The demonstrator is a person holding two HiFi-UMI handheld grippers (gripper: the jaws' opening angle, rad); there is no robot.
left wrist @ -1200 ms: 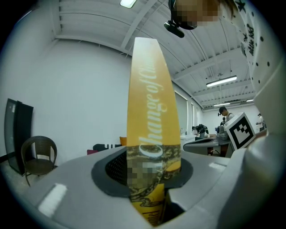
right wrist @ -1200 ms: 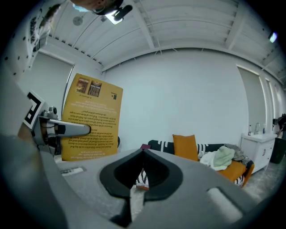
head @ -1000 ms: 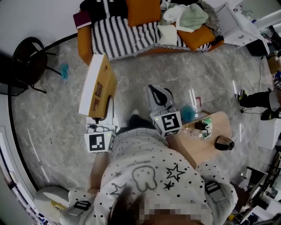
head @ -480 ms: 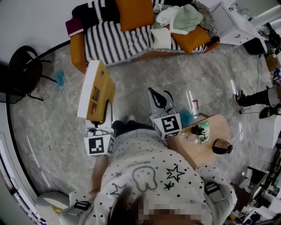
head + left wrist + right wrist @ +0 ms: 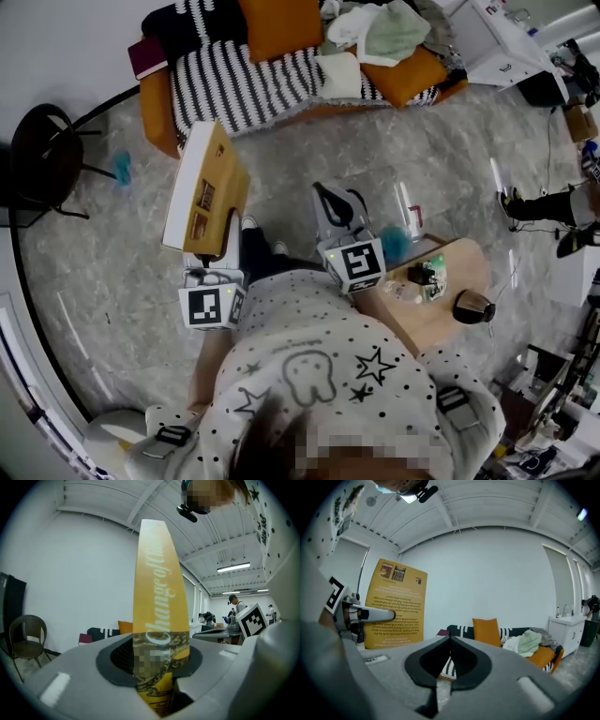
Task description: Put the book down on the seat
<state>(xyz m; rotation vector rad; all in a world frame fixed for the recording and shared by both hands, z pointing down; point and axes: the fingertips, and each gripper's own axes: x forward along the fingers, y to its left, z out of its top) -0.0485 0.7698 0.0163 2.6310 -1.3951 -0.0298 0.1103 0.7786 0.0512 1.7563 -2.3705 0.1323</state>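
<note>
Book (image 5: 207, 186) upright, pinched at lower edge by left gripper (image 5: 215, 260). Striped sofa seat (image 5: 234, 82) at 12 o'clock from it in head view, well apart; right gripper (image 5: 331, 201) pressed together, empty.

— Books on site?
— Two: yellow book (image 5: 208, 187), maroon book (image 5: 147, 56).
— Grippers?
— Two: left gripper (image 5: 214, 253), right gripper (image 5: 335, 199).
— Seating?
— One sofa (image 5: 157, 108), one black chair (image 5: 42, 150).
— Orange cushions?
— Two counted: back cushion (image 5: 278, 23), end cushion (image 5: 412, 75).
— Tables?
— One wooden table (image 5: 427, 328), with one dark cup (image 5: 472, 307) recorded on top.
— Loose clothing?
— Single heap, pieces not countable.
</note>
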